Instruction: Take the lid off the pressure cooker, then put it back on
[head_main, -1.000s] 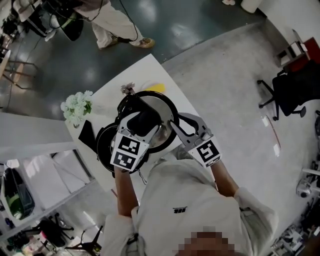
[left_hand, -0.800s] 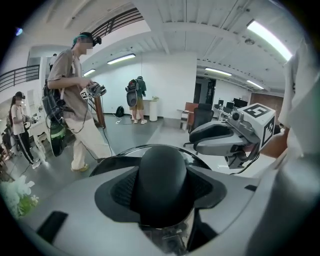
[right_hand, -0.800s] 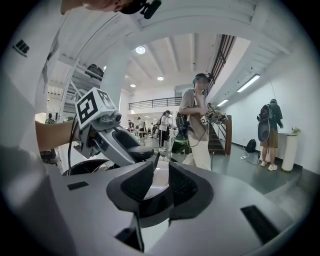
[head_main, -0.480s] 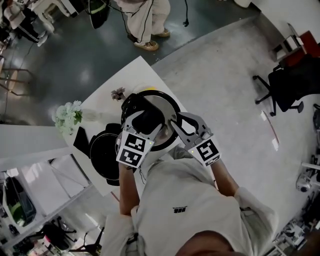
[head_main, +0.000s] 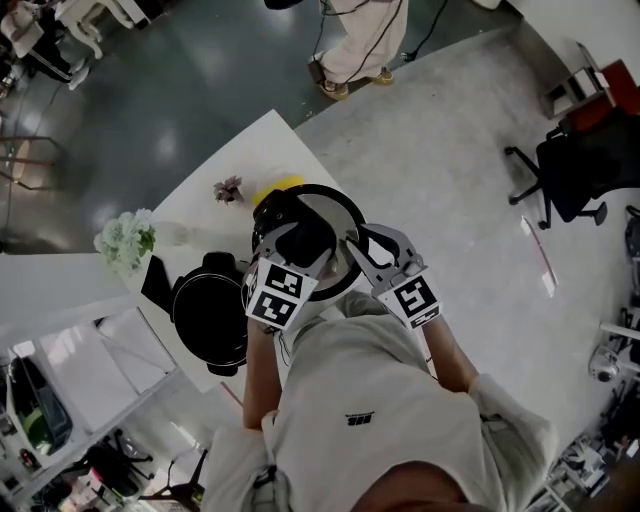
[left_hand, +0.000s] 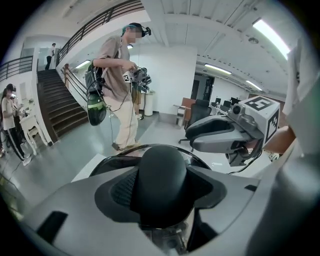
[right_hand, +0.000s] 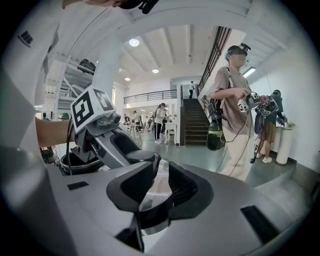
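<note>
The round steel lid (head_main: 326, 214) with a black rim hangs over the white table (head_main: 262, 150), to the right of the open black pressure cooker pot (head_main: 209, 316). My left gripper (head_main: 296, 236) is shut on the lid's black knob (left_hand: 162, 180), which fills the space between its jaws. From the right, my right gripper (head_main: 350, 250) is shut on the lid's edge (right_hand: 150, 199), a thin strip caught between its pads. In the right gripper view the pot (right_hand: 75, 165) shows behind my left gripper (right_hand: 122, 147).
White flowers (head_main: 124, 238), a small dried flower (head_main: 228, 188) and a yellow object (head_main: 279, 186) sit on the table's far side. A black thing (head_main: 155, 281) lies left of the pot. A person (head_main: 357, 45) stands beyond the table. An office chair (head_main: 570, 170) is at right.
Both grippers and the lid have shifted right, away from the pot, whose open mouth now shows in full. The person beyond the table has walked to the right.
</note>
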